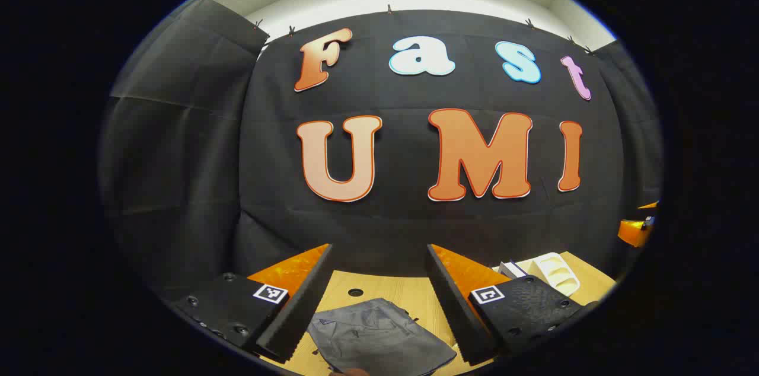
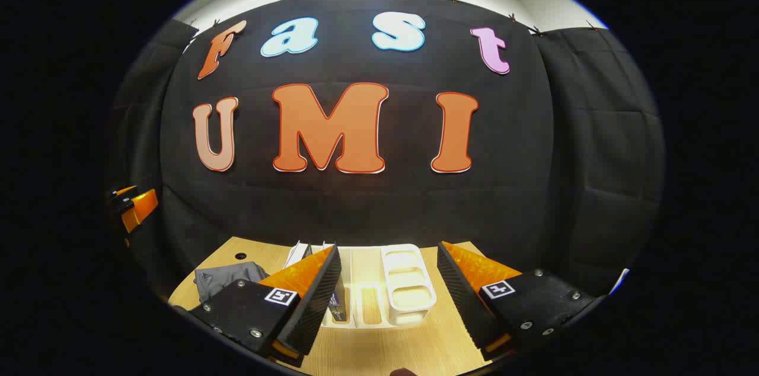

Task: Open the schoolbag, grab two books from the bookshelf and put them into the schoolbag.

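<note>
Both hand-held grippers, left [image 1: 378, 299] and right [image 2: 388, 293], gape empty; books [image 2: 308, 257] half-hidden in the bookshelf [image 2: 403, 287], titles unreadable; schoolbag [image 1: 379, 337] cut off.

Flat grey cloth schoolbag [image 1: 379, 337]: matt woven fabric, soft creases. Light wooden table [image 2: 385, 352]: smooth, faint grain, low sheen. White plastic compartmented bookshelf [image 2: 406, 284]: smooth, slightly glossy. Books in it [image 2: 299, 254]: paper, pale edges. Left gripper [image 1: 379, 299] and right gripper [image 2: 388, 293]: glossy orange plastic finger backs, ribbed matt black rubbery pads, matt black bodies with metal screws.
</note>
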Demonstrator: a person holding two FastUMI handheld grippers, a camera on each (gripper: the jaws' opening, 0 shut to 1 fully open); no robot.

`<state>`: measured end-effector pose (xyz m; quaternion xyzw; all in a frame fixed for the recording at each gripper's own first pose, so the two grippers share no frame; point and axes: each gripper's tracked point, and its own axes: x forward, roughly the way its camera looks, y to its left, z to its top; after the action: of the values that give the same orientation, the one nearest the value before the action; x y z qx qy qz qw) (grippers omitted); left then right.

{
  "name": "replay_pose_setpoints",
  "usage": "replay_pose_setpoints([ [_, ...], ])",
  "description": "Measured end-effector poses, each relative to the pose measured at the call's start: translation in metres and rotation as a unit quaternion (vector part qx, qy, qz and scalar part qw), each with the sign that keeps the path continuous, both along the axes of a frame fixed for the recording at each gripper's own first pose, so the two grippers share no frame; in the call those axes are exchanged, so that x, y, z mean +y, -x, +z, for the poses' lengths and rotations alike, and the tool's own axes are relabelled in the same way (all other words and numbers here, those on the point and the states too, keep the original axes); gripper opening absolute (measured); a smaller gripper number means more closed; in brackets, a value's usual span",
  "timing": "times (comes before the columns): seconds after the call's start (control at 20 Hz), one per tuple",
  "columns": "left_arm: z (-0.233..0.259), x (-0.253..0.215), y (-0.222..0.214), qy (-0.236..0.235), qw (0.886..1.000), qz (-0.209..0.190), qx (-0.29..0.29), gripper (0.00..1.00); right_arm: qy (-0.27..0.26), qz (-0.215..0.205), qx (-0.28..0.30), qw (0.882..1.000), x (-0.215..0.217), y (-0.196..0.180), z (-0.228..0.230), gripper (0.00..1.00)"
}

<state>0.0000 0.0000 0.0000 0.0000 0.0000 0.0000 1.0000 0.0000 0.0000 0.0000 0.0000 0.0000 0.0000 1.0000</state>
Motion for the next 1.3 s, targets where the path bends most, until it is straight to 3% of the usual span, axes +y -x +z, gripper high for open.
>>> replay_pose_setpoints([
  [0.9,0.003,0.011,-0.003,-0.009,1.0,0.007,0.003,0.96,0.006,0.017,-0.001,1.0,0.019,-0.012,0.004,0.97],
  [1.3,-0.014,0.018,-0.005,-0.039,0.999,0.008,0.018,0.96,0.009,0.02,0.011,1.0,0.027,-0.015,-0.008,0.97],
])
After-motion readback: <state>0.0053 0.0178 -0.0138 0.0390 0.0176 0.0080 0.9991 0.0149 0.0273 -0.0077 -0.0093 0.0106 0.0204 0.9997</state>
